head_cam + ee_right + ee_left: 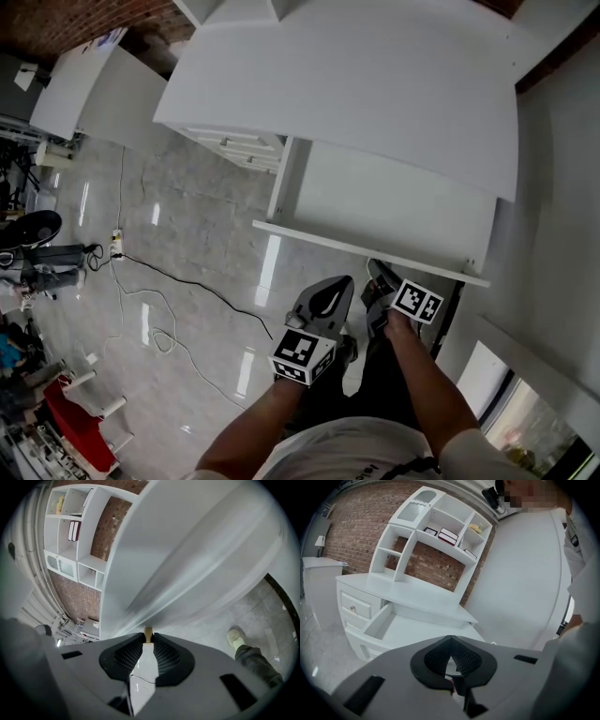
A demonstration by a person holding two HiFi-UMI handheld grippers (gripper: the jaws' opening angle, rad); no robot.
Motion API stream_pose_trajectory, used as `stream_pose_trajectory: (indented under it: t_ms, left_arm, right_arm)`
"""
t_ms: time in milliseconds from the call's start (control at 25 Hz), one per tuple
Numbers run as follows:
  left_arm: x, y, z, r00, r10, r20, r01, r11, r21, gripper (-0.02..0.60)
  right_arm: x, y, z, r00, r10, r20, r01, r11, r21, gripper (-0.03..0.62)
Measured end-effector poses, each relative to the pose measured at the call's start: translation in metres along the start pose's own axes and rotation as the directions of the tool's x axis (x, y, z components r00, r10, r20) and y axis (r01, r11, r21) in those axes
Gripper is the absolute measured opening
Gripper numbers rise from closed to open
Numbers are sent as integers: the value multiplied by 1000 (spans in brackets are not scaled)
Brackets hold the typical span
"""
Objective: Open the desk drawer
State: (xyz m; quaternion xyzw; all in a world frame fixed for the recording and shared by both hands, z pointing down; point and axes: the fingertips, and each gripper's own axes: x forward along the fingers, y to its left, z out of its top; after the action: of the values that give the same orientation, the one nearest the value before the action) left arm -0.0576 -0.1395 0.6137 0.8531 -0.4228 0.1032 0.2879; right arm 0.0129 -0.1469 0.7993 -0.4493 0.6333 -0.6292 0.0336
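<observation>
The white desk (356,84) has its wide drawer (394,202) pulled out toward me; the inside looks bare. My right gripper (377,274) is at the drawer's front panel (366,251). In the right gripper view its jaws (148,641) are shut on a small brass knob (148,633), and the blurred white panel fills the picture. My left gripper (337,283) hangs just left of it, below the drawer front, touching nothing. Its jaws (451,641) meet at the tips and hold nothing. From the left gripper view, the open drawer (393,626) shows under the desktop.
Small closed drawers (234,145) sit at the desk's left. A shelf hutch (440,531) with books stands on the desk against a brick wall. A black cable (178,281) and power strip (115,246) lie on the glossy floor. My shoe (236,639) is below the drawer.
</observation>
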Motion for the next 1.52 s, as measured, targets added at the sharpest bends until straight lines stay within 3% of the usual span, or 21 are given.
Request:
stream_pose_trajectory:
  t_ms: [280, 520, 720, 880, 1200, 1520]
  left_arm:
    - [-31, -6, -8, 1000, -12, 10, 12, 1000, 22, 12]
    - [-48, -11, -17, 1000, -16, 11, 16, 999, 28, 11]
    - [-56, -20, -13, 999, -27, 22, 26, 999, 39, 12]
    - [-62, -30, -8, 999, -36, 34, 34, 999, 43, 12]
    - [-77, -51, 7, 997, -42, 65, 40, 999, 34, 12]
    - [-113, -59, 47, 993, -18, 118, 15, 1000, 27, 12]
  right_arm:
    - [-14, -5, -30, 1000, -14, 16, 14, 1000, 2, 77]
    - [-16, -6, -33, 999, -11, 31, 10, 1000, 12, 77]
    - [-29, -6, -47, 1000, -13, 9, 13, 999, 36, 77]
    - [-45, 2, -60, 999, -24, -33, 24, 1000, 0, 75]
    - [-80, 73, -58, 996, 66, -66, -75, 986, -147, 52]
    - [-114, 182, -48, 983, 164, -83, -183, 910, -371, 34]
